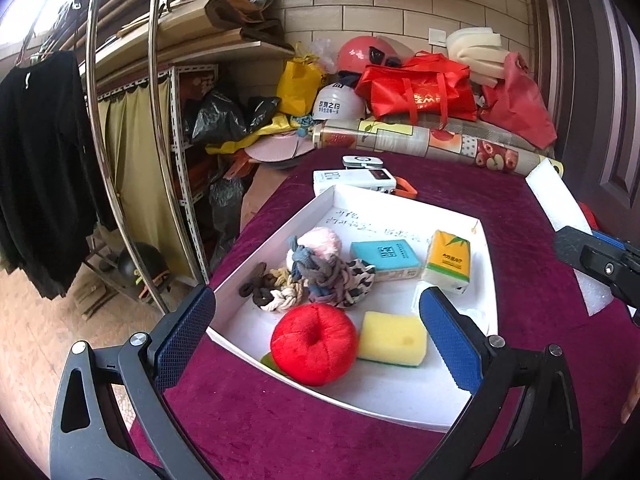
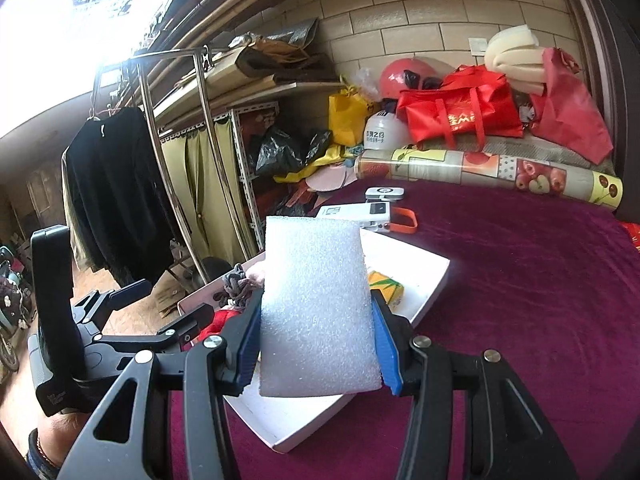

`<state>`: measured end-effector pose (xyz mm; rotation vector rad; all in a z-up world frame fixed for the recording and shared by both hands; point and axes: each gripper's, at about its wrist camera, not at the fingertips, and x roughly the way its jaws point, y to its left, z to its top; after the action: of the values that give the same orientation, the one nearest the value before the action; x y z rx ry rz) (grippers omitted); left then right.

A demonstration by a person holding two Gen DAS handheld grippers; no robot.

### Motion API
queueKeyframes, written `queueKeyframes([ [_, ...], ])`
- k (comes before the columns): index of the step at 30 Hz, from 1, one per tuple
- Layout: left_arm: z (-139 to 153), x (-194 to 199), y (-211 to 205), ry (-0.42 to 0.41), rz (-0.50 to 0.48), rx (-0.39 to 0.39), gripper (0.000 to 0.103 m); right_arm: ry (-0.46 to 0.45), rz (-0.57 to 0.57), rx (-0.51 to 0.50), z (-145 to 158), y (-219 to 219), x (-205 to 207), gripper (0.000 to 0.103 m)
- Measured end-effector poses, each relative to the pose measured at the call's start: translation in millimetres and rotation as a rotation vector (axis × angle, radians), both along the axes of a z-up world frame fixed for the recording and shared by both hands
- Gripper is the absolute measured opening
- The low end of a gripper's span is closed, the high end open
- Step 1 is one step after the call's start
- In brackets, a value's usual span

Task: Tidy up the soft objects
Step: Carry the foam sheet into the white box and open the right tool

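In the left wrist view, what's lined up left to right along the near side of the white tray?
Red plush apple → yellow sponge. Behind them, also left to right: braided ropes, teal tissue pack, yellow tissue pack.

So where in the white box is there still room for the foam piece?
The right gripper holds the foam piece. In the white box, the near floor in front of the yellow sponge and red plush apple is bare, as is the far strip behind the tissue packs. The left middle, around the braided ropes, is crowded.
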<state>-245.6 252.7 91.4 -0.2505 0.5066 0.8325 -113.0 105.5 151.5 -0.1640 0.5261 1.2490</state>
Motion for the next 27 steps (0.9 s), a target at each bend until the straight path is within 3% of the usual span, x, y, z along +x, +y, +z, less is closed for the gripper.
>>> queueKeyframes([
  [13, -3, -3, 31, 0.007, 0.048, 0.002, 0.103, 0.023, -0.015, -0.080, -29, 55, 6, 0.050],
  [27, -18, 1, 56, 0.011, 0.066, -0.030, 0.103, -0.056, -0.044, -0.145, -44, 84, 7, 0.050],
])
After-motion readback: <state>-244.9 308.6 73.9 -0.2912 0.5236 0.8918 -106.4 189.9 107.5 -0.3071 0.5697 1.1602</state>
